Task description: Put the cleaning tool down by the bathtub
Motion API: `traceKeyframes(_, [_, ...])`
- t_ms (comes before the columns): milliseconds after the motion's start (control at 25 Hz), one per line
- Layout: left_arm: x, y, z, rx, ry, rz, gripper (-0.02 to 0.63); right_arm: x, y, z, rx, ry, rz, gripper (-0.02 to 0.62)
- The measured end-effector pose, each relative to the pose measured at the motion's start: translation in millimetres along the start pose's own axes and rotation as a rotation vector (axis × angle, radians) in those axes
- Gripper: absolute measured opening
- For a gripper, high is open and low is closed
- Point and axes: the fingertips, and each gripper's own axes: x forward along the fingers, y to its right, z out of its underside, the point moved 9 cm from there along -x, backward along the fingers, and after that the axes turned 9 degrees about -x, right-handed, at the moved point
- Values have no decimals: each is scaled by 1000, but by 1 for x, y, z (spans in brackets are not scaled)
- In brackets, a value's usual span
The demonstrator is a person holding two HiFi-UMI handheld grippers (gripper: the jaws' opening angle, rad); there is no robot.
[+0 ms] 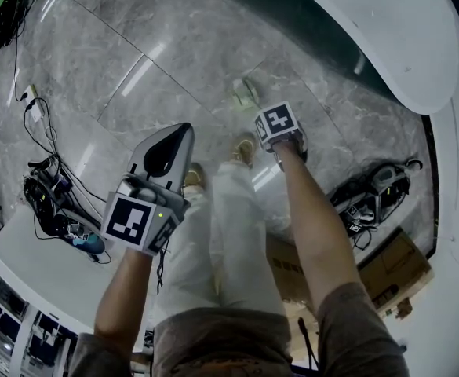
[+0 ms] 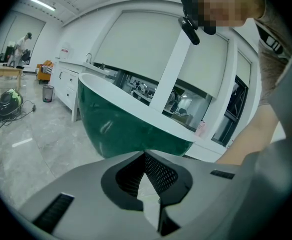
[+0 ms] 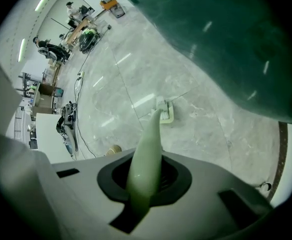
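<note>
Right gripper view shows the cleaning brush (image 3: 148,159) best. It is a pale green tool with a long, thick handle that narrows to a small head with white bristles. Its long axis runs straight out from the jaws, away from the person and steeply down. The head is at the far end, low at the grey marble floor (image 1: 135,53), but whether it actually touches the floor I cannot tell. The bristled end points toward the foot of the bathtub (image 3: 225,44). The tub's dark green wall bulges over it on the right, and a strip of bare floor shows between head and tub.

The right hand-held gripper (image 3: 146,180) is pinching the thick near end of the handle. Its black jaws are drawn in close, one on each side, with the handle filling the gap. In the head view this gripper points down at the floor just beyond the person's shoes (image 1: 245,149), and the brush head shows a little farther on and slightly left.

The left hand-held gripper (image 2: 146,159) is empty. Its jaws are pressed together at the tips, with only a sliver of floor showing behind them. It is held out to the left, apart from the brush, and aimed toward the tub's white rim.
</note>
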Motion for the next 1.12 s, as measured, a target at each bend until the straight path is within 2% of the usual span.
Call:
traceKeyframes(240, [2, -4, -2, -11, 1, -9, 0, 8, 4, 6, 13, -54, -10, 26])
traceKeyframes(640, [3, -10, 0, -25, -18, -11, 0, 11, -1, 5, -1, -23, 59, 43])
traceKeyframes(760, [3, -10, -2, -33, -26, -12, 2, 9, -1, 8, 21, -5, 66, 66])
traceKeyframes(840, [2, -10, -4, -36, -22, -9, 0, 8, -2, 12, 28, 4, 73, 114])
traceKeyframes(1120, [-4, -7, -3, -43, -43, -15, 2, 1, -4, 18, 45, 54, 104, 167])
